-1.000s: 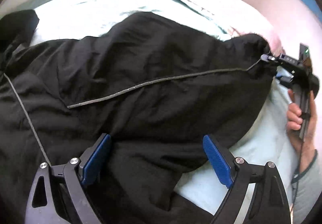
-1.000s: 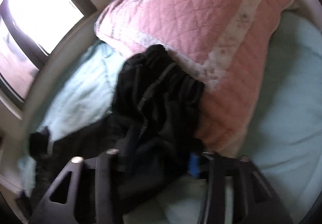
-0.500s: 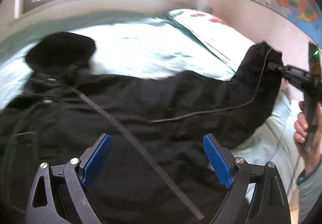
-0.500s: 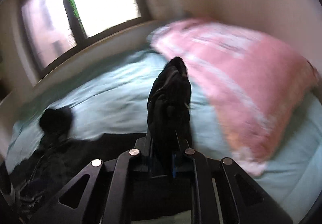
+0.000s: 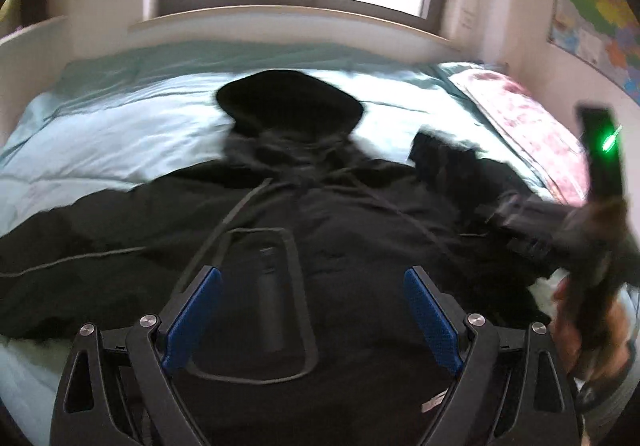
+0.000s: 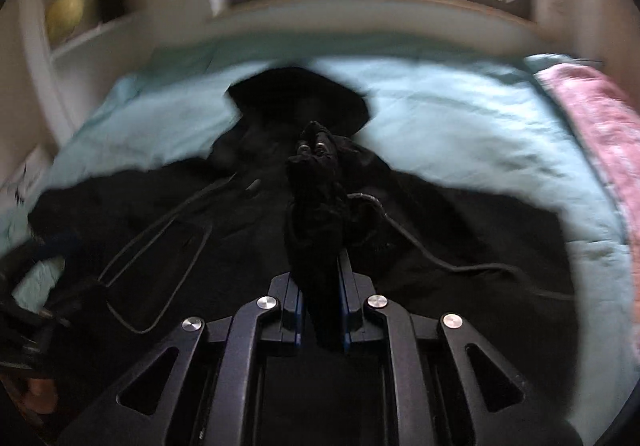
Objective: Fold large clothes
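Observation:
A large black hooded jacket (image 5: 344, 230) lies spread on the pale blue bed, hood (image 5: 288, 101) toward the window. My left gripper (image 5: 312, 310) is open and empty, hovering over the jacket's lower front. My right gripper (image 6: 320, 310) is shut on the end of the jacket's right sleeve (image 6: 316, 205) and holds it above the jacket's chest. In the left wrist view the right gripper (image 5: 520, 221) shows blurred at the right, with the sleeve cuff (image 5: 436, 149) folded inward over the body. The jacket (image 6: 280, 246) also fills the right wrist view.
The bed's pale blue cover (image 5: 120, 133) stretches to the window wall. A pink pillow (image 5: 524, 113) lies at the right edge, also seen in the right wrist view (image 6: 600, 133). White shelves (image 6: 80, 13) stand at the left. A map (image 5: 596, 29) hangs on the right wall.
My right gripper has swung the sleeve from over the pink pillow leftward across the jacket's body. My left gripper has lifted and pulled back, so the whole jacket and window show.

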Motion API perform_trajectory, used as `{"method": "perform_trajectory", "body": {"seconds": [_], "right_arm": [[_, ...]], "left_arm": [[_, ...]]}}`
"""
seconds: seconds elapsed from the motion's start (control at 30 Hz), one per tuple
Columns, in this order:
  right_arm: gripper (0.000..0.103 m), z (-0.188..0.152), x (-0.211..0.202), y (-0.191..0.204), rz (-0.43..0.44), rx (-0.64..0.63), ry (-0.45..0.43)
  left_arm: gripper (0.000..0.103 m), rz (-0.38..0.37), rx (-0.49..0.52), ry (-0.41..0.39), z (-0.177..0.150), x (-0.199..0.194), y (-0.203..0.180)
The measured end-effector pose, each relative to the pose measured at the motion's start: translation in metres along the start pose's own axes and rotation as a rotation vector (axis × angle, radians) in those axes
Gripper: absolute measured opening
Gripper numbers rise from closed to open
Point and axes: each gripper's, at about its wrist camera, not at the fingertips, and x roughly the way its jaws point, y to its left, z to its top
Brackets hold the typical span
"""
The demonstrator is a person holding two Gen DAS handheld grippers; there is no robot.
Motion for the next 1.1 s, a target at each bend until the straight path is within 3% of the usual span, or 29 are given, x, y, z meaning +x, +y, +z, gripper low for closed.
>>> {"method": "perform_trajectory", "body": {"seconds": [0.17, 0.33, 0.57, 0.63, 0.77, 0.93, 1.0, 1.07, 1.1], "right_arm": [[0.017, -0.025, 0.064, 0.054, 0.067, -0.046, 0.128], [0.022, -0.043, 0.099, 0.076, 0.006, -0.077, 0.174], [0.055, -0.030, 0.044, 0.067, 0.132, -0.032, 0.118], [0.055, -0.032, 0.020, 0.063, 0.135, -0.030, 0.078], [0.055, -0.034, -0.013, 0.042, 0.057, -0.003, 0.023], [0.055, -0.040, -0.036, 0.006, -0.017, 0.047, -0.006], [0.055, -0.043, -0.042, -0.007, -0.046, 0.064, -0.009], [0.055, -0.045, -0.045, -0.017, -0.062, 0.078, -0.007], [0.055, -0.045, -0.048, -0.022, -0.082, 0.084, -0.009]], "left_arm": [[0.093, -0.025, -0.041, 0.021, -0.012, 0.002, 0.037], [0.093, -0.062, -0.070, 0.091, -0.022, 0.021, 0.055], [0.092, -0.225, -0.137, 0.166, -0.018, 0.043, 0.056], [0.092, -0.265, -0.144, 0.176, -0.014, 0.049, 0.051], [0.092, -0.333, -0.173, 0.210, -0.002, 0.075, 0.029], [0.092, -0.340, -0.244, 0.247, 0.012, 0.114, 0.015], [0.086, -0.321, -0.236, 0.243, 0.015, 0.129, 0.006], [0.046, -0.338, -0.217, 0.265, 0.017, 0.142, -0.002], [0.036, -0.337, -0.212, 0.284, 0.018, 0.149, -0.006]]}}
